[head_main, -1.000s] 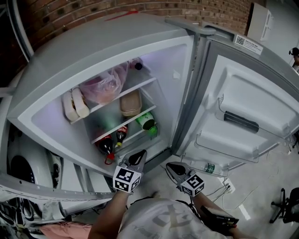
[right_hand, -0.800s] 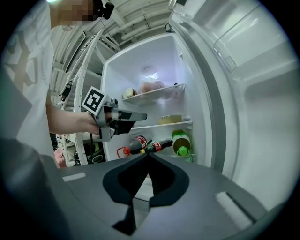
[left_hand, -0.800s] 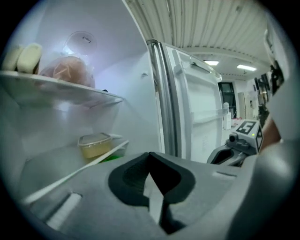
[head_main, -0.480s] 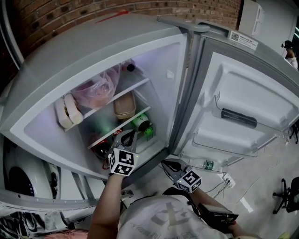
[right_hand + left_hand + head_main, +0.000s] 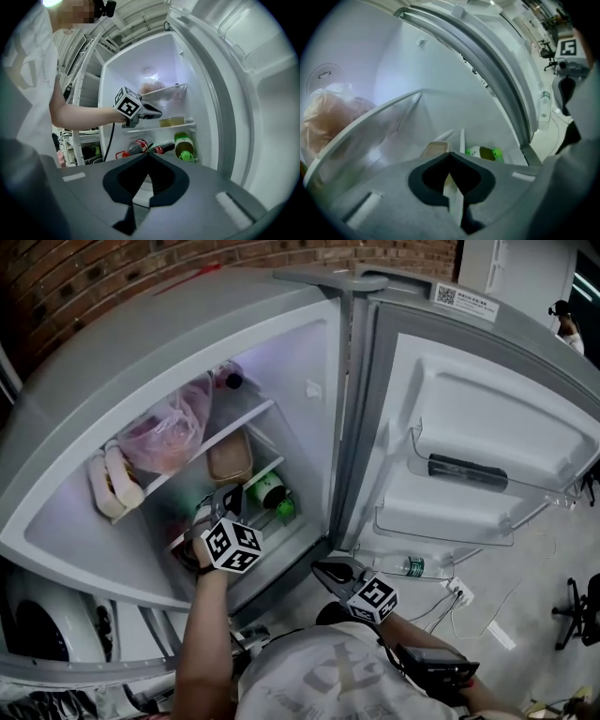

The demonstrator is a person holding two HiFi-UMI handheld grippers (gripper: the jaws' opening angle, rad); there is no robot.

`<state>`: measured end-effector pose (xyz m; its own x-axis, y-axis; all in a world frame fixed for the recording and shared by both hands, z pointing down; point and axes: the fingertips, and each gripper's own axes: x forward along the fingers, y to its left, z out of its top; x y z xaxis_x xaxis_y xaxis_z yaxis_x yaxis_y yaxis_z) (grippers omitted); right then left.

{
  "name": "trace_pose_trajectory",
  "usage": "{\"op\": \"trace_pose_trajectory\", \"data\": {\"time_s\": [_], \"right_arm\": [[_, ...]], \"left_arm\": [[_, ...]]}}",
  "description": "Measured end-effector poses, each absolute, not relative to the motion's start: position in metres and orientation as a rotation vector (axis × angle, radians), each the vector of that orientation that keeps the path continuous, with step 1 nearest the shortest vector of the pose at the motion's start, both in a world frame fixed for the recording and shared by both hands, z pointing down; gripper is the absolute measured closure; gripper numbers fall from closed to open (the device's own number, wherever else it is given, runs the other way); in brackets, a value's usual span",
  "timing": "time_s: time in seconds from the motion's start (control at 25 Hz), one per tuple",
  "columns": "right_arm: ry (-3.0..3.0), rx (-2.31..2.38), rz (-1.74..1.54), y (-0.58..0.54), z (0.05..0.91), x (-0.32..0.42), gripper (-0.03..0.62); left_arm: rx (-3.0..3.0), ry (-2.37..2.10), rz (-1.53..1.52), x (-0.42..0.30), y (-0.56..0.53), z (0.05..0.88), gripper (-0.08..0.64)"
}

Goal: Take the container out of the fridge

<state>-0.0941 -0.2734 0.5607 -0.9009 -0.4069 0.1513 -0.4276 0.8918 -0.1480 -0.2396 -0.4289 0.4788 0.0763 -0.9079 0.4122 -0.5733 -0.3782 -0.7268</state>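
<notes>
Fridge (image 5: 291,371): open before me, door (image 5: 487,427) swung to my right.
Container (image 5: 229,457): tan, on the middle shelf, below the pink bag (image 5: 167,427), above the green bottle (image 5: 270,493).
Left gripper (image 5: 228,495): my fingers pressed together on nothing, inside the fridge near the container, not touching it.
Right gripper (image 5: 321,568): fingers together, empty, outside by the fridge's lower edge.

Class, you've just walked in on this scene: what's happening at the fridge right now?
A person stands at an open fridge with tongs in each hand. The left tongs are inside the fridge, shut and empty, their tips just short of the tan container on the middle shelf. The right tongs hang low outside the fridge, also shut and empty. The container has not yet been taken out.
</notes>
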Motion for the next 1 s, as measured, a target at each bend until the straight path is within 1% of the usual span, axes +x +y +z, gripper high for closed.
{"op": "trace_pose_trajectory", "data": {"time_s": [0.2, 0.24, 0.52, 0.84, 1.0], "right_arm": [[-2.942, 0.673, 0.341, -0.275, 0.567, -0.090, 0.586], [-2.941, 0.675, 0.347, -0.276, 0.568, -0.089, 0.586], [-2.938, 0.686, 0.382, -0.284, 0.571, -0.088, 0.585], [-2.933, 0.704, 0.414, -0.292, 0.576, -0.087, 0.584], [-2.931, 0.717, 0.421, -0.296, 0.576, -0.085, 0.586]], "left_arm": [[-1.882, 1.441, -1.367, -0.253, -0.445, 0.491, 0.558], [-1.874, 1.430, -1.388, -0.254, -0.447, 0.494, 0.506], [-1.792, 1.373, -1.471, -0.261, -0.462, 0.502, 0.469], [-1.722, 1.309, -1.586, -0.266, -0.473, 0.512, 0.466], [-1.711, 1.282, -1.598, -0.264, -0.474, 0.512, 0.489]]}}
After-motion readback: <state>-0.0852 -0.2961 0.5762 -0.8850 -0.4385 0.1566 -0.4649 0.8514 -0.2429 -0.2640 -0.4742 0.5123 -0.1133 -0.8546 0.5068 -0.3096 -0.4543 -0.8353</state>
